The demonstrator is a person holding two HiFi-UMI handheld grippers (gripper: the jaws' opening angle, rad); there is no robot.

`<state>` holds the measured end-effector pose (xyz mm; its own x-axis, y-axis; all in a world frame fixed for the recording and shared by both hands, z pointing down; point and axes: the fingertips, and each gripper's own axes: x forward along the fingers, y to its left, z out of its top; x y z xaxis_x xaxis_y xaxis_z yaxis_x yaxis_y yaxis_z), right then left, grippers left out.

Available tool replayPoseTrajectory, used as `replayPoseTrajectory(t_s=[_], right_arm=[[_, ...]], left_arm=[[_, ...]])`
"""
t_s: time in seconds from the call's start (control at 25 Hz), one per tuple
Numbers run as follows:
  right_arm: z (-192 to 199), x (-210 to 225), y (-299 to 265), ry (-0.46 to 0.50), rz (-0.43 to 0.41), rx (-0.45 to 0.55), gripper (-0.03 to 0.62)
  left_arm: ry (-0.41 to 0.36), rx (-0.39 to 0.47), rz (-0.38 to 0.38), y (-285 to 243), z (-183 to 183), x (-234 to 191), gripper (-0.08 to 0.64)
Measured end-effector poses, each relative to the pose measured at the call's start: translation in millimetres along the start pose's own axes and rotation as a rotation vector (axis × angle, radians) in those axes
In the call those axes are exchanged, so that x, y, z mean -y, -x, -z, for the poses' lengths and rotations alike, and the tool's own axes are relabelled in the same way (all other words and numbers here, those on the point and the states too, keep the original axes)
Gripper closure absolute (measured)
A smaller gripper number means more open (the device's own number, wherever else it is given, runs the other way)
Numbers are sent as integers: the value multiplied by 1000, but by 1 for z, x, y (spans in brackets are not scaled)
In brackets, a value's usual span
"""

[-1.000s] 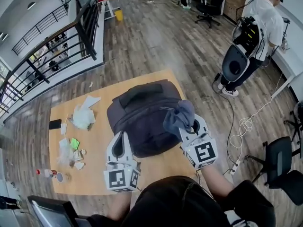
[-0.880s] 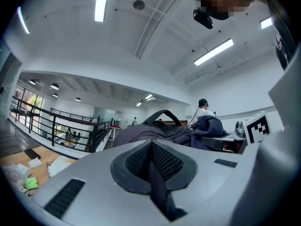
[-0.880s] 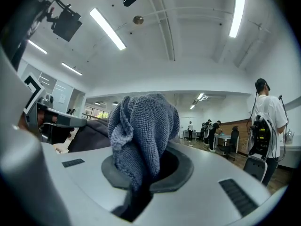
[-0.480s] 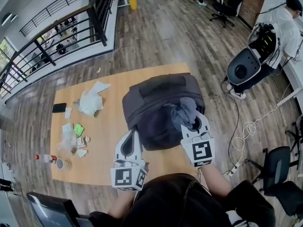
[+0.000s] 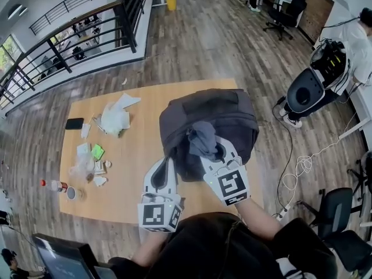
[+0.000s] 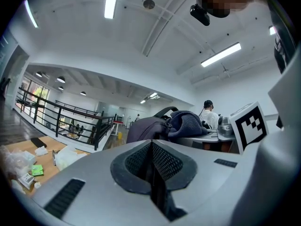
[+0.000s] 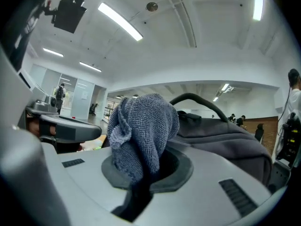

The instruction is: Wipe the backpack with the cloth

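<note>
**Head view.** A light wooden table (image 5: 139, 173) stands on a grey-brown plank floor (image 5: 203, 45). The dark backpack (image 5: 224, 112) lies flat on the table's right half and reaches its right edge. The left half carries small clutter:
- a black phone (image 5: 74, 123)
- crumpled white wrapping (image 5: 114, 120)
- a green packet (image 5: 97, 151)
- a small bottle (image 5: 55, 185) lying on its side

A black railing (image 5: 87, 36) borders the floor at upper left. A yellow bin (image 5: 171, 3) stands at the far end and white cables (image 5: 299, 167) lie coiled to the right of the table. The right gripper (image 5: 213, 150) is over the backpack's near portion with the grey cloth (image 5: 202, 138) bunched at its tip. The left gripper (image 5: 167, 168) sits beside the backpack's near-left edge.

**Left gripper view.** The jaws are pressed together with nothing between them. The backpack and cloth rise just beyond them. The white ceiling carries strip lights (image 6: 221, 54), and the railing runs at left.

**Right gripper view.** The jaws pinch the cloth, which stands up in a folded wad above them. The backpack fills the right background, its carry handle (image 7: 197, 100) arching upward. Whether the cloth touches the backpack cannot be confirmed.
</note>
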<state>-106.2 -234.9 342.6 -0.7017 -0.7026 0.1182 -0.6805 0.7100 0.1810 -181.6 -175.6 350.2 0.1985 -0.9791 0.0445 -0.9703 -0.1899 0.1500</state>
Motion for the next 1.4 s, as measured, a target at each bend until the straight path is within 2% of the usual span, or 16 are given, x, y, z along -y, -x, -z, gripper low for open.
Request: replayPoseTrajectory(t_s=[0.16, 0.32, 0.44, 0.68, 0.8, 1.16, 1.4], right_arm=[[-6, -18, -5, -25, -44, 24, 548], [-3, -11, -3, -24, -50, 22, 548], [3, 11, 8, -18, 3, 1, 548], [21, 83, 42, -15, 185, -46, 548], [20, 106, 61, 16, 245, -55, 548], [-18, 143, 72, 118, 329, 1, 548], [-28, 133, 49, 137, 300, -2, 548]], left_arm=[[-2, -1, -8, 4, 3, -3, 543], [-1, -6, -14, 4, 6, -6, 543], [5, -8, -2, 2, 7, -3, 543], [-3, -13, 34, -8, 7, 7, 543], [-1, -23, 38, -11, 9, 11, 543], [-3, -17, 41, -13, 7, 11, 543], [-4, -21, 23, -8, 6, 7, 543]])
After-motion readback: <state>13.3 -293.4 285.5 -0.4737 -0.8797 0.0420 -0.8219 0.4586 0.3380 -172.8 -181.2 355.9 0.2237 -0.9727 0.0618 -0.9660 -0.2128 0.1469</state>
